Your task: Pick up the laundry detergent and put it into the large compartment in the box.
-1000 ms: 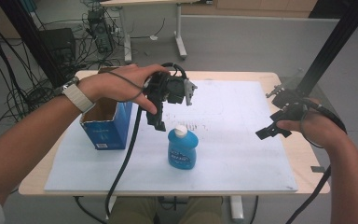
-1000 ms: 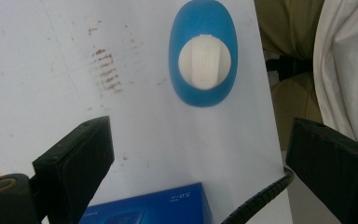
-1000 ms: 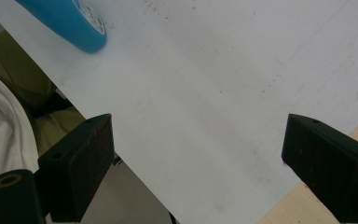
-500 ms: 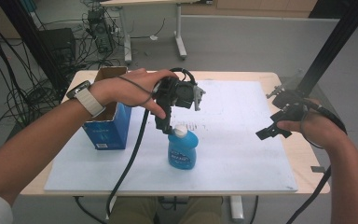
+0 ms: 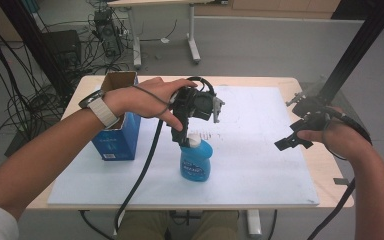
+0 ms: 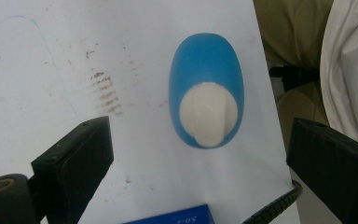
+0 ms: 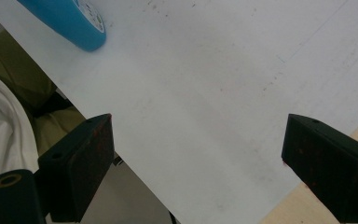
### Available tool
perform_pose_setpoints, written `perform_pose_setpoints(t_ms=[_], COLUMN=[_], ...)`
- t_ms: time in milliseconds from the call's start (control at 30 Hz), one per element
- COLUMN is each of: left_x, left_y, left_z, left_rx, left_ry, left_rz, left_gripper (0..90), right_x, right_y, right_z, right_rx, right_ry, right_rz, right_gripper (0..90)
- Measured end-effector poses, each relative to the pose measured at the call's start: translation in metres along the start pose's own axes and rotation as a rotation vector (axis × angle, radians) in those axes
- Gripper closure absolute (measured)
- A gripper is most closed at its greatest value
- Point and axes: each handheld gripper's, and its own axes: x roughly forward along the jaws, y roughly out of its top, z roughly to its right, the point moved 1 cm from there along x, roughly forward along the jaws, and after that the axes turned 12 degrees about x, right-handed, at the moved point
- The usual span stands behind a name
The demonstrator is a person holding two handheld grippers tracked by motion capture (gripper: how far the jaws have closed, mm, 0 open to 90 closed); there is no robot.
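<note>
Blue bottle [image 6: 206, 107] with a white cap sits right below the left gripper [image 6: 200, 163], jaws spread wide, nothing grasped yet. The grab and lift remain; the right gripper [image 7: 196, 172] idles agape off to the side

The left hand-held gripper [image 5: 187, 137] hung directly over the blue bottle [image 5: 195, 161], pointing down, jaws spread wide. The right hand-held gripper [image 5: 291, 141] hovered well to the right of the bottle, jaws wide apart, apparently tilted downward.

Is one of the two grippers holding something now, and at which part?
Nothing is held. The left gripper is open above the bottle, its jaws apart from the cap. The right gripper is open over the mat.
</note>
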Motion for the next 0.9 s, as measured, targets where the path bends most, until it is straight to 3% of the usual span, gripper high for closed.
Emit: perform_pose_setpoints(t_ms=[900], left_x=[0.024], left_y=[0.005], left_z=[-0.004], left_rx=[0.018], left_ry=[-0.023], left_rz=[0.010], left_gripper=[8.1], right_x=[0.001], right_y=[-0.002], right_z=[0.001], right_rx=[-0.001], right_ry=[0.000], right_rz=[0.001], right_gripper=[9.3])
